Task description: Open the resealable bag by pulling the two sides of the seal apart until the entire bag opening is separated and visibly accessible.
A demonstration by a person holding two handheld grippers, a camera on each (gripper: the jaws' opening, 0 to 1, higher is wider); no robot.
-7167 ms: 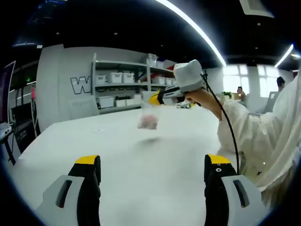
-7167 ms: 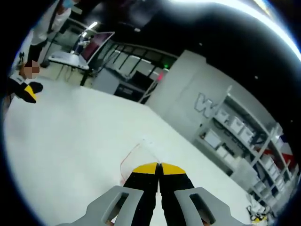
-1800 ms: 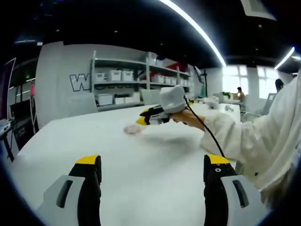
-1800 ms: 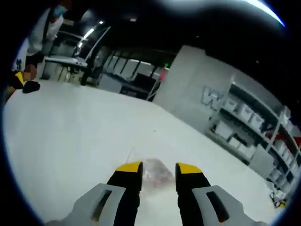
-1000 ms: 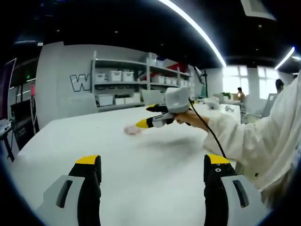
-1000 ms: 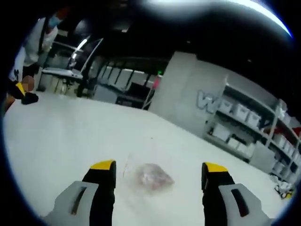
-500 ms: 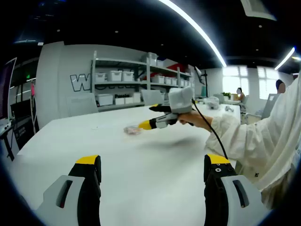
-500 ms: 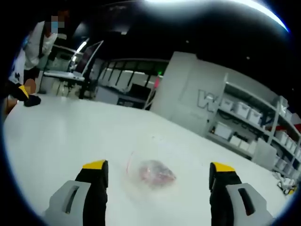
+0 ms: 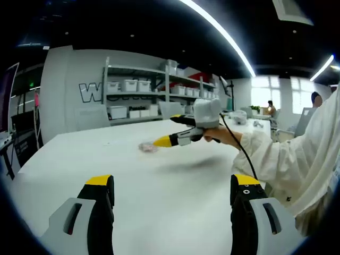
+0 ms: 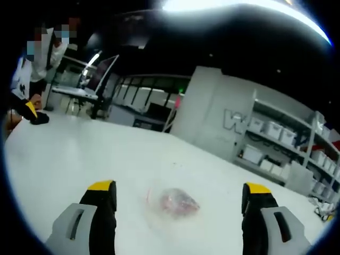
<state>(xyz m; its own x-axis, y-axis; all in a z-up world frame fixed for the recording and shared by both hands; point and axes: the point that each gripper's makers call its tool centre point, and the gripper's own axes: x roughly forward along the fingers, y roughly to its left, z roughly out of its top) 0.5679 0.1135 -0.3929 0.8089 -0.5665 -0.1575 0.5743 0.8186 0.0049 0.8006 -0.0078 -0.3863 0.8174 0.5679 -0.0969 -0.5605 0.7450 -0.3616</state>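
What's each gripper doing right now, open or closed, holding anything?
Left gripper: open, holding nothing.
Right gripper: open, holding nothing; the bag lies on the table ahead of it.

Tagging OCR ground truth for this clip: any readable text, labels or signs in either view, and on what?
"W": large outlined letter on the grey wall, the rest hidden behind the shelving unit; also in the right gripper view.
Bins on the shelves: any labels too small to read.
Resealable bag: no readable print.
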